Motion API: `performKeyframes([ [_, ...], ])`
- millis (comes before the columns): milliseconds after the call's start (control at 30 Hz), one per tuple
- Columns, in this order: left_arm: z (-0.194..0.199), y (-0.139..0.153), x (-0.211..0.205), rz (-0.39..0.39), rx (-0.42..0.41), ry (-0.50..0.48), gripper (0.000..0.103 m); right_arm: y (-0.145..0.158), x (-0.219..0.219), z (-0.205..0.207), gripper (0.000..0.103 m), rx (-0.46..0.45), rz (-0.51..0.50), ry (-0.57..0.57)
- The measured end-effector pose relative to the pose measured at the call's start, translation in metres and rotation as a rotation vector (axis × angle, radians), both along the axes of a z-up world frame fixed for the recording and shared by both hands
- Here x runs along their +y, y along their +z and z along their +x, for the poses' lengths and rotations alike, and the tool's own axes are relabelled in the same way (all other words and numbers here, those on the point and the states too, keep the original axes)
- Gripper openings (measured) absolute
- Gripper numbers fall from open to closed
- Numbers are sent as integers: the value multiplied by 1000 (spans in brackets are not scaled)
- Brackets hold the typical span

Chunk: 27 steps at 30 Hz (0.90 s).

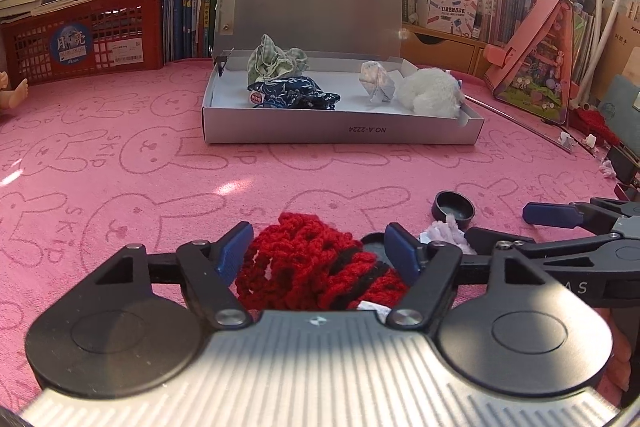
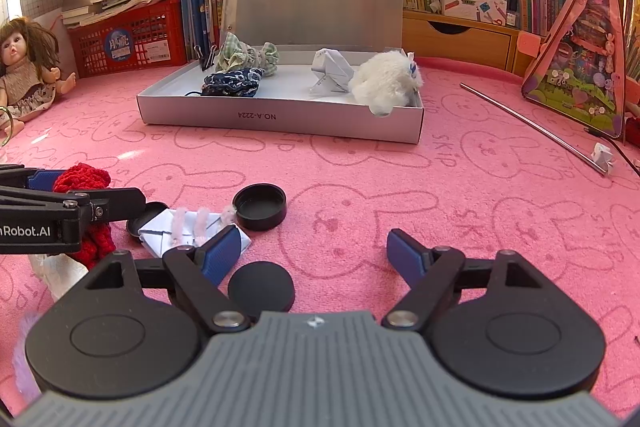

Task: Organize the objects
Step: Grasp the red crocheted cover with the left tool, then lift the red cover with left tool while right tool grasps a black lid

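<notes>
- Red knit (image 1: pixel 316 263) lies on the pink tabletop (image 1: pixel 120 167), near edge, right between the left gripper (image 1: pixel 320 251) fingers; a soft crocheted wad w/ black stripes.
- Left fingers part closed round it. Left pad (image 1: pixel 234 247) sits at the yarn's edge, right pad (image 1: pixel 402 255) looks just beside it; can't tell if they press yet, so I judge it not gripped.
- Step in hand, by my read: grab the knit, carry it to the box (image 1: pixel 340 135).
- To do it well: close till the yarn bunches firmly, bite the thick middle, not a loose loop, since loops stretch and slip out. Lift straight up before moving fwd.
- Watch the neighbours: a black lid (image 1: pixel 370 239) peeks from behind the knit, folded paper (image 2: pixel 192 231) w/ pink fuzzy sticks touches it, a black cap (image 1: pixel 454 209) sits just beyond. Yarn could snag and drag these.
- Right gripper (image 2: pixel 316 251) hovers w/ fingers wide, nothing gripped; a black disc (image 2: pixel 262 285) lies between them, near the left finger. Keep it clear of the left's path.
- Box stands well apart, lid up, holding cloth bits (image 1: pixel 280 61), paper origami (image 1: pixel 378 81), white plush (image 1: pixel 432 93). Free floor shows mid-box; drop the knit there.
</notes>
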State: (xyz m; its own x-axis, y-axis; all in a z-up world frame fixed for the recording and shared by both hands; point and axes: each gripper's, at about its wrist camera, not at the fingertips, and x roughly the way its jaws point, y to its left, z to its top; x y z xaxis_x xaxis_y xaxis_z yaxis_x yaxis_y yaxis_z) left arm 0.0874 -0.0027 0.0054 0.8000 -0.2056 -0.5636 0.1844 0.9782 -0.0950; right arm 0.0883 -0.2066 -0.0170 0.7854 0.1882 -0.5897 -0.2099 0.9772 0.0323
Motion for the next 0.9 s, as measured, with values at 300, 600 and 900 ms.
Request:
performKeyframes([
  [300, -2, 0, -3, -17, 3, -11, 65, 0, 0, 0, 87, 0, 0, 1],
  [600, -11, 9, 5, -25, -14, 10, 60, 3, 2, -5, 87, -21, -28, -4],
  [900, -32, 19, 19, -10, -38, 7, 61, 6, 1, -33, 84, -3, -24, 57],
])
